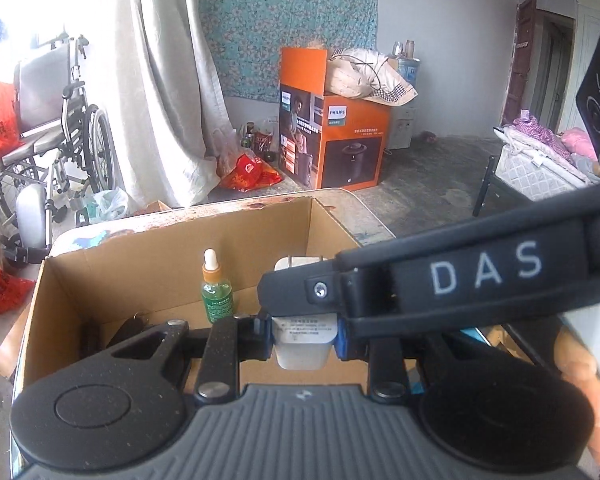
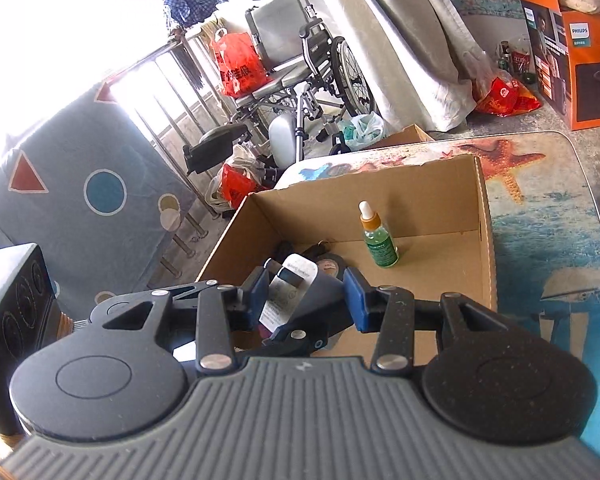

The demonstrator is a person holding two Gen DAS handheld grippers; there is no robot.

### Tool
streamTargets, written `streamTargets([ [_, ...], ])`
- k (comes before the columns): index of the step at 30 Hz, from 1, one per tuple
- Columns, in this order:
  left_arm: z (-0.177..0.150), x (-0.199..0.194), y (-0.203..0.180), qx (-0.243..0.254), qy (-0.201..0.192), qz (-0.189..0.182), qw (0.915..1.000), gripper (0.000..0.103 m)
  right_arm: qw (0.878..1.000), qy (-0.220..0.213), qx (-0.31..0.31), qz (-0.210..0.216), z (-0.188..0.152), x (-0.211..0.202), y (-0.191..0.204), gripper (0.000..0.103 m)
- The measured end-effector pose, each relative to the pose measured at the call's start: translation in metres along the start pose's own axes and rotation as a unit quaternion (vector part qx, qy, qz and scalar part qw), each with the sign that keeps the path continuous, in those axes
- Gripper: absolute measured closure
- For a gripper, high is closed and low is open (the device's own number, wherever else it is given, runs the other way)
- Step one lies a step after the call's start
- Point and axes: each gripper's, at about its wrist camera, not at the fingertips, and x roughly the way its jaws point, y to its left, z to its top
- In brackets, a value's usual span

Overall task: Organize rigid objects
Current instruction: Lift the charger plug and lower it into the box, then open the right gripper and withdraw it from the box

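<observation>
White charger (image 1: 303, 340) clenched in left gripper (image 1: 303, 338) jaws, right gripper (image 2: 306, 300) jaws grasping dark clamp (image 2: 304, 312) (labelled), above cardboard box (image 2: 432, 196)

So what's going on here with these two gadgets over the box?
A person is sorting small items into a cardboard box with handheld tongs. The left tongs grip a white charger plug; the right tongs grip a dark labelled object. A green dropper bottle already stands upright inside.

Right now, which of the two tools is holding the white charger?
The left tool: its blue pads clamp the white charger with prongs pointing up. The right tool grips a dark labelled object instead.
</observation>
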Motion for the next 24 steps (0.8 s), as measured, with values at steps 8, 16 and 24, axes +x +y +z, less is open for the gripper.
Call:
streamTargets([
  [8,0.022,0.081,0.032,-0.073,0.083,-0.019,0.9937,0.075,0.997,0.078,0.016,-0.020,0.055,0.083,-0.054,0.063],
  [16,0.034,0.125,0.049,-0.106,0.123,-0.031,0.9863,0.075,0.992,0.117,-0.010,-0.045,0.077,0.133,-0.078,0.066],
  [24,0.039,0.135,0.046,-0.107,0.127,-0.040,0.9853,0.075,0.990,0.117,-0.043,-0.061,0.084,0.148,-0.077,0.066],
])
